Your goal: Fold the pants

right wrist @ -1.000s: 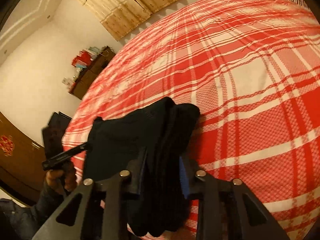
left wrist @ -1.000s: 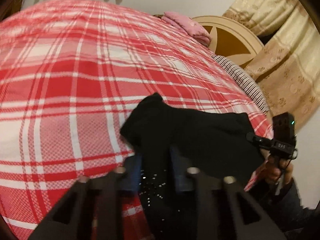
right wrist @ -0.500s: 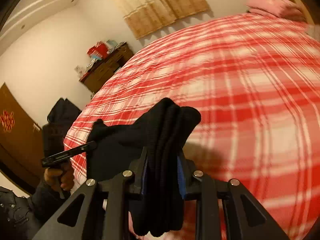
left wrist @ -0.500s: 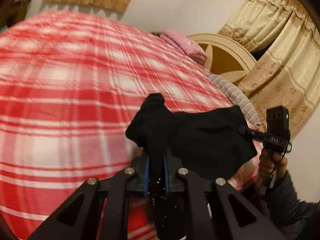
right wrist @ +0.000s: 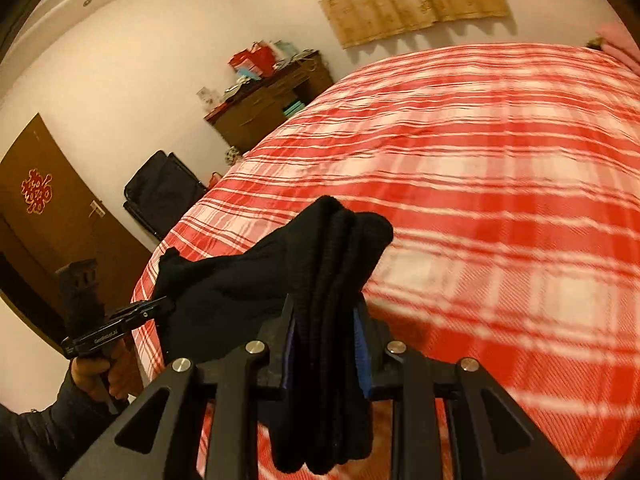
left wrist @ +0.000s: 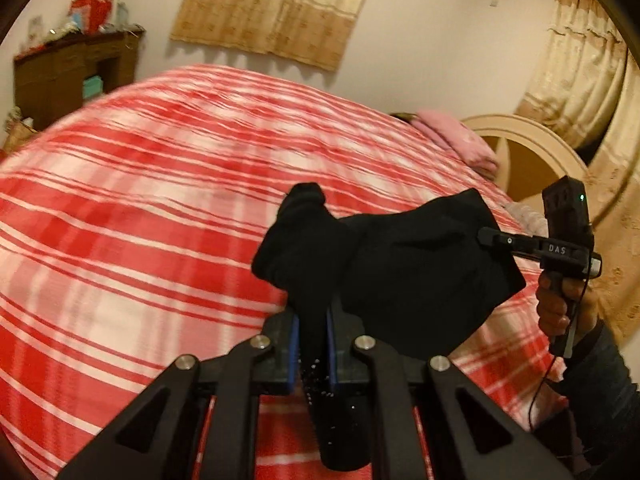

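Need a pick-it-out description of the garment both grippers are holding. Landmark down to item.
Start at the big bed with the red-and-white plaid cover. Above its near edge, black pants hang bunched between two handheld grippers, the left gripper shut on one end and the right gripper shut on a thicker wad. They are the only black cloth over the bed; the pink bedding lies far off by the headboard.

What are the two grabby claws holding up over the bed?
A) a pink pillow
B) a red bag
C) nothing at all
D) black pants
D: the left gripper and the right gripper are each clamped on a bunch of the black pants, which stretch between them above the red plaid bed.
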Available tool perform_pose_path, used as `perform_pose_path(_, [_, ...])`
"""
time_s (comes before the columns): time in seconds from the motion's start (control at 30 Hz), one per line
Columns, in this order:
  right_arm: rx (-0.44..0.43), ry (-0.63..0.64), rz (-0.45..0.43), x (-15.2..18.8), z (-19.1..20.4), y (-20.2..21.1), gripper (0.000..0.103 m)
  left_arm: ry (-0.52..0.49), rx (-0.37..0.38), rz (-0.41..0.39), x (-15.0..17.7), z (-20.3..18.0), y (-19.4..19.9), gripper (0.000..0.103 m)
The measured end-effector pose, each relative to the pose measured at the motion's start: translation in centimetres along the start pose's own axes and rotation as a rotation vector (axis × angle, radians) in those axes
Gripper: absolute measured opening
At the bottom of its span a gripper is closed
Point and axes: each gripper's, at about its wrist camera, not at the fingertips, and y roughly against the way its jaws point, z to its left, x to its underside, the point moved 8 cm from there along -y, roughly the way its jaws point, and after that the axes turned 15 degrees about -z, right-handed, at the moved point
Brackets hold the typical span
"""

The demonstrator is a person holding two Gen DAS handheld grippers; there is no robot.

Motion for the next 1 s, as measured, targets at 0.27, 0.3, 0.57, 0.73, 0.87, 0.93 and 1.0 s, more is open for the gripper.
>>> perform_pose_path(0.27, [-0.010,-0.004,0.041,-0.7,0.6,-6.6,0.025,-0.004,-0.073,-0.025,-0.9,4.1,-0.8,0.011])
perform_pose_path(0.3, [-0.007,-0.006,0.046,-0.6,0.5,-7.1,0.025,-0.001,-0.077,-0.023,-0.8,4.4,-1.1,0.011])
perform_pose_path(0.57, [0.011,-0.008,0.069,-0.2,-0.4,-8.9,0.025,0.030,-0.077,-0.004,0.0,6.1,-2.1,0.011])
perform_pose_path(0.73, [0.025,-0.010,0.081,0.3,-0.9,-9.5,0.025,0.025,-0.084,0.002,0.4,6.3,-2.3,0.011])
perform_pose_path(0.87, [0.033,-0.018,0.091,0.8,-1.4,-9.9,0.026,0.032,-0.094,0.011,1.0,6.7,-2.5,0.016])
perform_pose_path(0.93, [0.043,-0.032,0.103,1.2,-1.9,-10.1,0.026,0.024,-0.112,0.027,1.5,7.0,-2.9,0.024])
perform_pose_path(1.0, [0.055,-0.040,0.122,1.6,-2.3,-10.3,0.028,0.025,-0.156,0.044,2.1,7.7,-3.1,0.041])
